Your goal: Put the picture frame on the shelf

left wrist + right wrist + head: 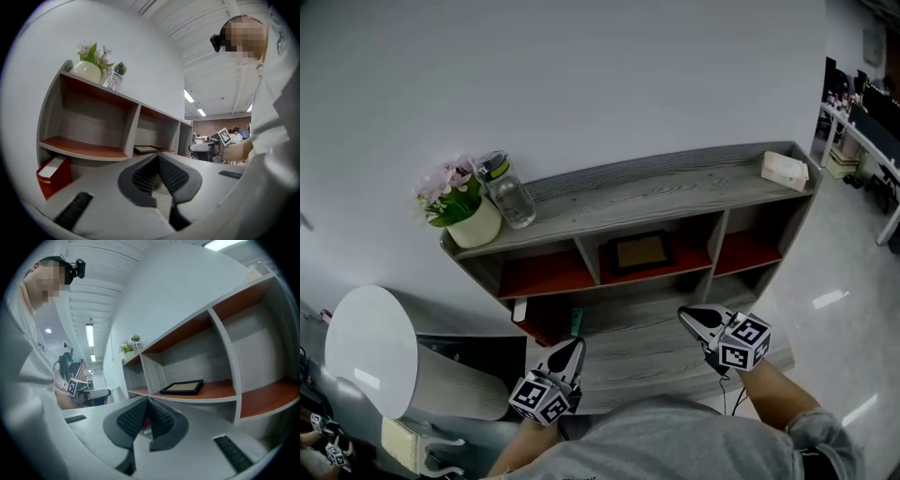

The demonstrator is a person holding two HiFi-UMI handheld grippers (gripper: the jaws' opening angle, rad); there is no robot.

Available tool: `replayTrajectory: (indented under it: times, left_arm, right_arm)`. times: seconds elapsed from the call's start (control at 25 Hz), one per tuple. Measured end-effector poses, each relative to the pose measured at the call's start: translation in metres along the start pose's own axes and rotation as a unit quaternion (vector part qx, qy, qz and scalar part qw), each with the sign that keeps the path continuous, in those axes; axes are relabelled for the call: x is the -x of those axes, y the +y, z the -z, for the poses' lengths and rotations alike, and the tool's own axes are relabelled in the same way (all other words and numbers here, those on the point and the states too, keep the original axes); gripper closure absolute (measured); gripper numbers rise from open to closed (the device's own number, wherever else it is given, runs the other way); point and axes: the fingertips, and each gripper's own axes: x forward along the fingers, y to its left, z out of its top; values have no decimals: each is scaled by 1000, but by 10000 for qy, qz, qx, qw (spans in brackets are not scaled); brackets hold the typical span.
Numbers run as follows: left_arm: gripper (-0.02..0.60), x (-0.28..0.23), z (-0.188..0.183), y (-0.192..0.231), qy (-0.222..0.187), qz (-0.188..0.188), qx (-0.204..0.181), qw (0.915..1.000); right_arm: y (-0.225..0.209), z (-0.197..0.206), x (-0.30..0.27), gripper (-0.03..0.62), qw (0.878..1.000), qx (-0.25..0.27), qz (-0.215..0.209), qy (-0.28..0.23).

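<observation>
The picture frame (640,251) lies flat in the middle compartment of the grey shelf unit (675,192), on the red-brown board. It also shows in the left gripper view as a dark frame (146,149) and in the right gripper view (182,387). My left gripper (573,347) hangs low in front of the shelf, left of centre, shut with nothing between its jaws (158,157). My right gripper (690,317) is to the right at about the same height, also shut and empty (148,400). Both are well clear of the frame.
On the shelf top stand a flower pot (467,214) and a clear bottle (510,193) at the left, and a white box (785,171) at the right. A red book (544,321) stands in the lower left compartment. A round white table (370,349) is at the left.
</observation>
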Motion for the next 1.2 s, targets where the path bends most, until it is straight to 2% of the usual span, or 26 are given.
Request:
replayTrajectory:
  times: [0.2,0.44,0.64,1.2]
  left_arm:
    - [569,3,1,12,46,305,-41,9995]
    - [569,-7,1,2,-125,121,-55,9998]
    - [569,-14,5,-4,-102,48,-11,9999]
    - [571,-18,8,-9,70,85,-74,9999]
  right_arm:
    - [20,-10,-16,576,9998,-83,33,-161]
    - [5,-5,2,580,9999,72,112,105]
    - [-9,-3,9,582,9998,64,132,167]
    - [-10,-3,10,582,9998,146,52,153]
